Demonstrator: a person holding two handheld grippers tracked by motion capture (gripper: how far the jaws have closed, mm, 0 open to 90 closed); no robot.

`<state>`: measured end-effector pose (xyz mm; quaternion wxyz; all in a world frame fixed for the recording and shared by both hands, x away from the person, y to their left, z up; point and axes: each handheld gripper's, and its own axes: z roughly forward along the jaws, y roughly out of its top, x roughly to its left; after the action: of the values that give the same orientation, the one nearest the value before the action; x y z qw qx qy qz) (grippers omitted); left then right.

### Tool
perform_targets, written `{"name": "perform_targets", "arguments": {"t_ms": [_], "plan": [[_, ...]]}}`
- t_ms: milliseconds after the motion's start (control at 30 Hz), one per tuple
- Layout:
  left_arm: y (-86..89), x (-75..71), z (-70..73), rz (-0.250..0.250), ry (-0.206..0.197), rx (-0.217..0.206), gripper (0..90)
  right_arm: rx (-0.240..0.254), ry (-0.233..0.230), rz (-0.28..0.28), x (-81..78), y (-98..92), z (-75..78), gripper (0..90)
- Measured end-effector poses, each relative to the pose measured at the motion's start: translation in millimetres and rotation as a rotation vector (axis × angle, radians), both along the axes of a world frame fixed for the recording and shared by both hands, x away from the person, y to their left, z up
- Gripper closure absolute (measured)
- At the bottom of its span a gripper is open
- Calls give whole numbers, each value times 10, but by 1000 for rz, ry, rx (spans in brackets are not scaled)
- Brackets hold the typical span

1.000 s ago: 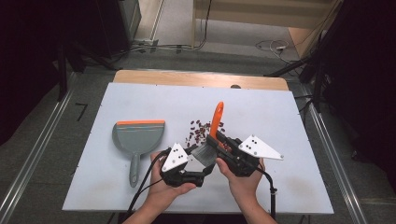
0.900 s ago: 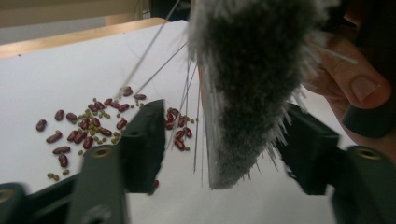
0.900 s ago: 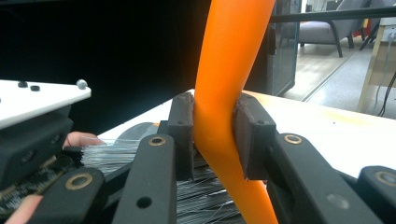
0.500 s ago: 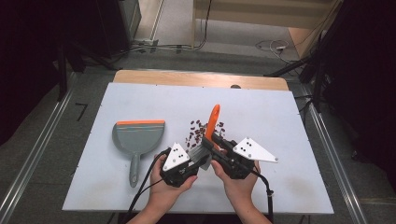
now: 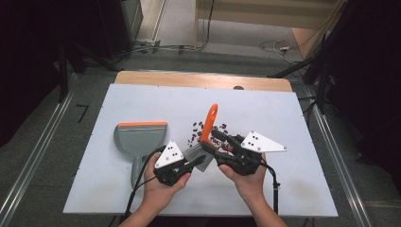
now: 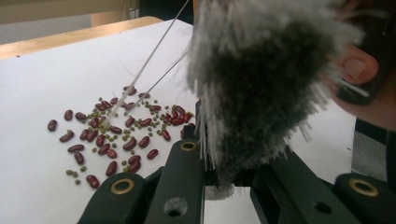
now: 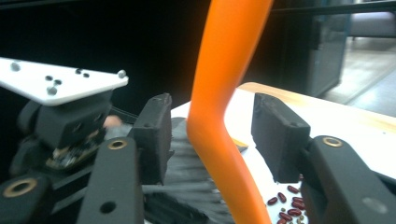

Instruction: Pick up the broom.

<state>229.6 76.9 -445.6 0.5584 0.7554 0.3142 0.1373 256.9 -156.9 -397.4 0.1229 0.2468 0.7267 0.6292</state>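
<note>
Since a second ago the left gripper has clamped onto the brush head while the right gripper has just loosened around its orange handle, seemingly a handover, with the beans unswept and the dustpan waiting nearby.

Near left edge of white rectangular table: grey plastic dustpan with orange lip, handle toward near edge. Right of dustpan, around table centre: scatter of red and green beans. Just before beans: orange-handled hand brush with grey bristles, handle slanting toward far edge, bristle head toward near edge, between left gripper and right gripper.
</note>
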Motion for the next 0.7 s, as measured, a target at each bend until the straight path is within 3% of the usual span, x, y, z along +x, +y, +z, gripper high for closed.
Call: {"name": "perform_targets", "arguments": {"t_ms": [100,233,367,500,700], "plan": [[99,26,37,-32,-8,-16,855,-25,10,17,48,-50,9,444],[220,63,77,-73,-6,-39,855,-32,29,78,119,-138,-28,487],[321,87,107,-126,-11,-53,854,-9,66,134,201,-190,-79,511],[345,95,111,-179,-4,-61,854,14,88,210,246,-185,-128,537],[293,83,90,-263,2,-66,854,-10,92,293,226,-111,-172,545]]}}
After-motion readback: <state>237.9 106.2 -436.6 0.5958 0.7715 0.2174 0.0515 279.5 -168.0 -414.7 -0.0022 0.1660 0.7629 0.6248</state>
